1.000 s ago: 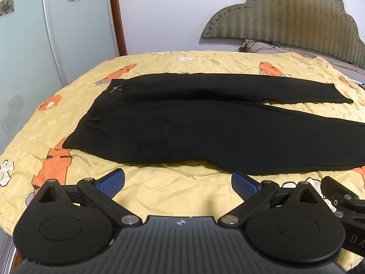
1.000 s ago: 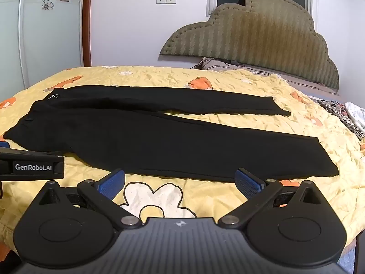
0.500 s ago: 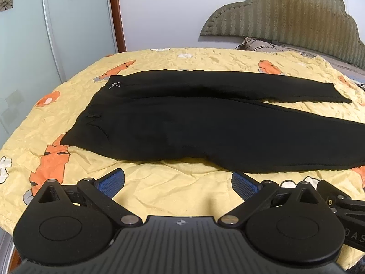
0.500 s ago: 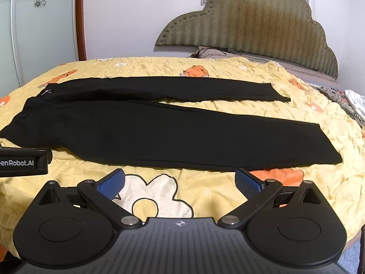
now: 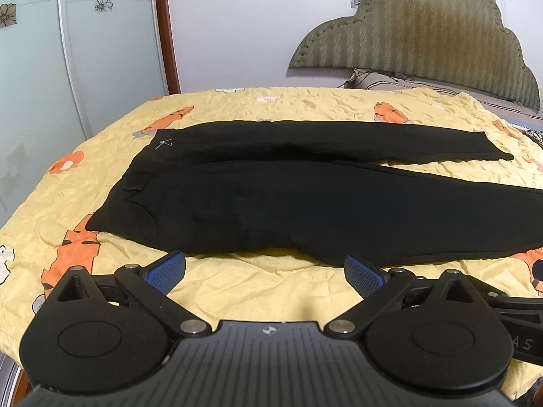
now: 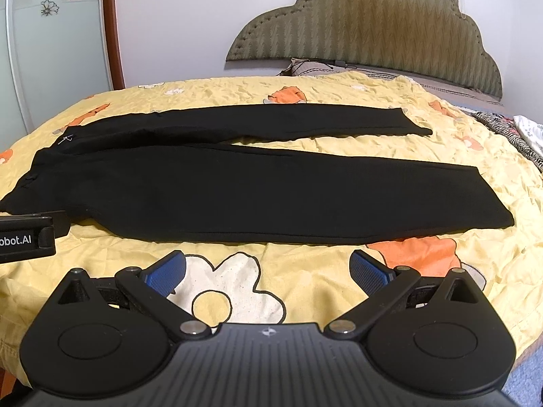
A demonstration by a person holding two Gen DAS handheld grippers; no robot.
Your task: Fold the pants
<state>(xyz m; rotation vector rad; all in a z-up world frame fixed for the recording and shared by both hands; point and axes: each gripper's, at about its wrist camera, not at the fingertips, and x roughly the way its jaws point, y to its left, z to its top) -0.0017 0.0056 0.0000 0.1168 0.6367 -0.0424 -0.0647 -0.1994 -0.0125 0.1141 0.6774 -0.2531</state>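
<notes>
Spread flat across a bed [image 5: 305,108] under a crinkled yellow bedsheet with orange and white cartoon prints [image 6: 339,285]: a pair of black fabric pants [image 5: 305,203] [image 6: 203,190], waistband to the left, both legs running right and splayed slightly apart at the cuffs. Near the waistband, a small silver emblem [image 5: 164,143]. Poised just short of the near edge of the pants, the left gripper [image 5: 264,269], blue-padded fingers [image 5: 166,268] spread wide and holding nothing, roughly level with the seat of the garment. Further right, the right gripper [image 6: 268,268], likewise released and empty, hovering over a white flower print in front of the lower leg. At the head of the bed, a scalloped olive upholstered headboard [image 6: 366,23]; along the left wall, a frosted glass sliding door with flower decals [image 5: 51,51].
</notes>
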